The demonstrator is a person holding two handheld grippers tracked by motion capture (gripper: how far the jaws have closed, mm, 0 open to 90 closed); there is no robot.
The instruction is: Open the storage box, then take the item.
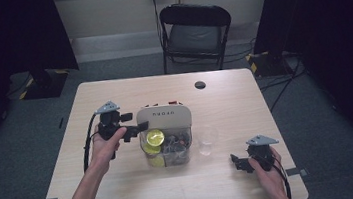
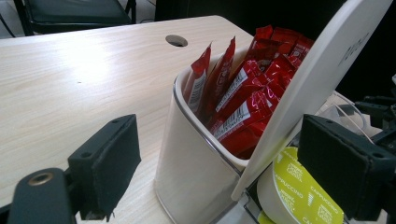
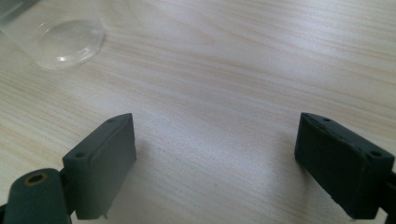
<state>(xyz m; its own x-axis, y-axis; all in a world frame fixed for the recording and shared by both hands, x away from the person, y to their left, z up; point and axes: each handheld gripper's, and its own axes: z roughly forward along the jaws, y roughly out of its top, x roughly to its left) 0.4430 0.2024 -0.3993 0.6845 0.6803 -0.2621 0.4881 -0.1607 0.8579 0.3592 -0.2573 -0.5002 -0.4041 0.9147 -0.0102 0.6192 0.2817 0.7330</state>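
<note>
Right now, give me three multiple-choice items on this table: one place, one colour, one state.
1. Where is the clear cup?
A. right of the organizer box
B. on the chair
C. left of the box

2. What colour are the packets in the box's cream bin?
A. blue
B. red
C. green

3. How is the right claw?
A. shut on the cup
B. shut on a packet
C. open above the table

Key: 1 A, the high view shows the cup beside the organizer box on its right. 2 B, red in the left gripper view. 3 C, its jaws stand wide apart over bare wood.

Lidded organizer (image 1: 163,117) mid-table, sachets (image 2: 243,100) upright
</note>
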